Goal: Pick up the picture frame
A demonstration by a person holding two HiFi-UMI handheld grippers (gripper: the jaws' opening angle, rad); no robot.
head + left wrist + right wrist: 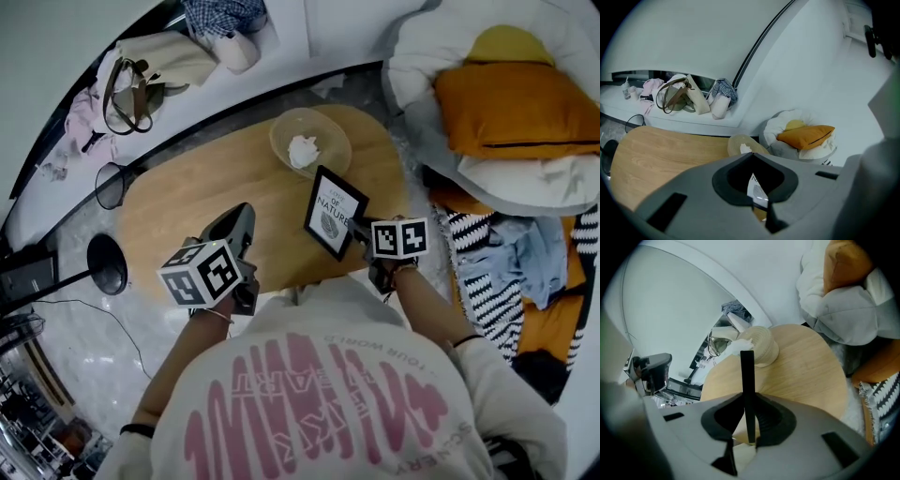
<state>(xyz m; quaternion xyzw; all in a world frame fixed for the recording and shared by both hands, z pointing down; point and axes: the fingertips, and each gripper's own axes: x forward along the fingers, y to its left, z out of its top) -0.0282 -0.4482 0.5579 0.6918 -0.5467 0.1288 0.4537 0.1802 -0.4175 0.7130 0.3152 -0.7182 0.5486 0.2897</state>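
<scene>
"NATURE" on picture frame

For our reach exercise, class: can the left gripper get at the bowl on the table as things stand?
Probably yes. The left gripper is shut on nothing, and only bare table lies between it and the bowl; the picture frame, clamped in the right gripper, stands off to one side.

The left gripper is held out front, jaws pressed together with nothing caught in there. The right gripper is clamped onto the edge of the picture frame. Both forearms are angled forward from the body.
</scene>
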